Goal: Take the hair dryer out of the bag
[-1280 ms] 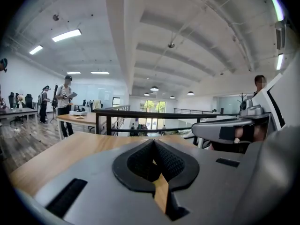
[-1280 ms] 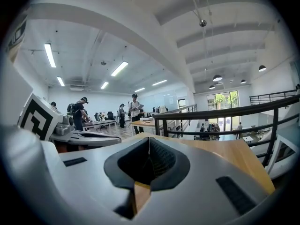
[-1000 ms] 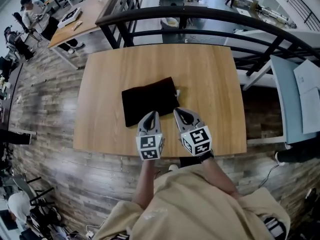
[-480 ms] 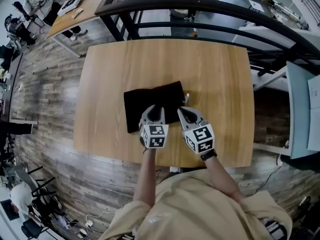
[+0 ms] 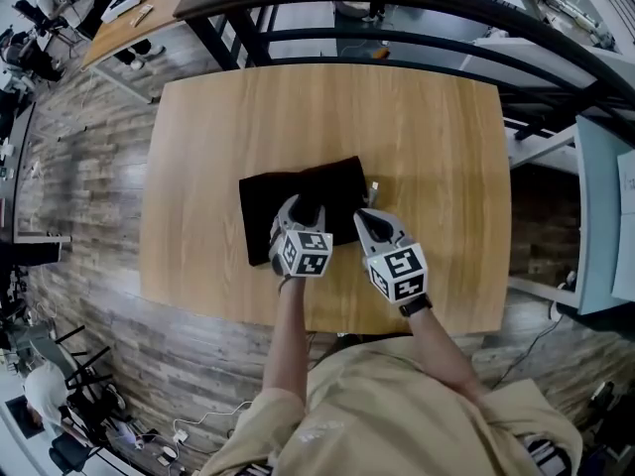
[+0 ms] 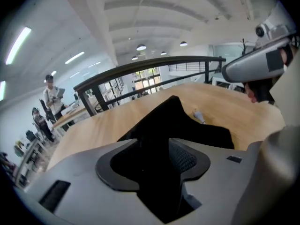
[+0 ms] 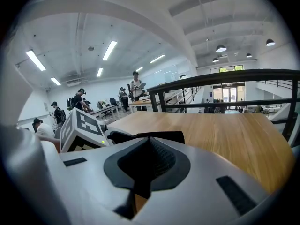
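1. Head view: both grippers have advanced to the one flat black fabric bag (image 5: 332, 181) on the one wooden table (image 5: 437, 137). The left gripper (image 5: 306, 209) is over it, the right gripper (image 5: 364, 216) at its edge.
2. Left gripper view: the jaws have newly parted over the bag, so a grasp seems near. The hair dryer is unseen, presumably inside.
3. Right gripper view: jaws closed, empty.

No legible txt, brand, nr or sign in any view. Only print is the b/w square marker patterns (image 5: 305, 256) on the cubes of the left gripper (image 5: 303, 208) & right gripper (image 5: 365, 216): coded squares, no letters/digits.
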A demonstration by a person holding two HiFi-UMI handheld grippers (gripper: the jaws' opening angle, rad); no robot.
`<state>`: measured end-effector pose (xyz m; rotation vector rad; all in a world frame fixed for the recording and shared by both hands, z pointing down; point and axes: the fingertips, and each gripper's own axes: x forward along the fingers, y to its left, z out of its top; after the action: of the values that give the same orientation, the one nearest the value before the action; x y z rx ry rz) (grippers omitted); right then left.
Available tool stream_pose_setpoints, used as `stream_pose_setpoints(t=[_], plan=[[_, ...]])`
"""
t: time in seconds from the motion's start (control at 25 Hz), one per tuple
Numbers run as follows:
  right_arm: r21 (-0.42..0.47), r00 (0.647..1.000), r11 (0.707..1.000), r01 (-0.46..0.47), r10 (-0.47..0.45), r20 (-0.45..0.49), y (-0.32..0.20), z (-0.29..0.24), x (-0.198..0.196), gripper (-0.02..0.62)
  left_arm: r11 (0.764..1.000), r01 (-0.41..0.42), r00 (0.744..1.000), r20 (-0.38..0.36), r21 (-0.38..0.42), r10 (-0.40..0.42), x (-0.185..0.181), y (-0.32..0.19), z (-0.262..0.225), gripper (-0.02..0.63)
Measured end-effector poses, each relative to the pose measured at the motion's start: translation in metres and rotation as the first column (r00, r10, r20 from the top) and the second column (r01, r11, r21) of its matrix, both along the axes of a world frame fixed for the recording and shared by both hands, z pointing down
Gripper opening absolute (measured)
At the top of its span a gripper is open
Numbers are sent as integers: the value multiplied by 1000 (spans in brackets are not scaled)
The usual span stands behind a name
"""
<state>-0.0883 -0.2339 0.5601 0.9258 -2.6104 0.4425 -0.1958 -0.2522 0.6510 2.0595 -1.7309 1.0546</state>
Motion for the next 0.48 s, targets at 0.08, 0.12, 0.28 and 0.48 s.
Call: stream_pose_setpoints(t=[0.08,0.12,0.28,0.48], plan=[[13,999,1000,-5,6,-48,0,9,6,12,1000,-23,996,82,10,22,1,-3,5,190],[15,998,1000,-9,10,-63,0,13,8,12,999,-39,993,108,12,37,3,-4,6,169],[-3,997,999,-32,31,-64,-4,19,10,12,1000,-30,985,172,-10,31,-4,-2,16,48],[26,992,999,-32,35,-121,-8,23,15,12,998,54,996,76,16,-55,-9,-6,15,9]])
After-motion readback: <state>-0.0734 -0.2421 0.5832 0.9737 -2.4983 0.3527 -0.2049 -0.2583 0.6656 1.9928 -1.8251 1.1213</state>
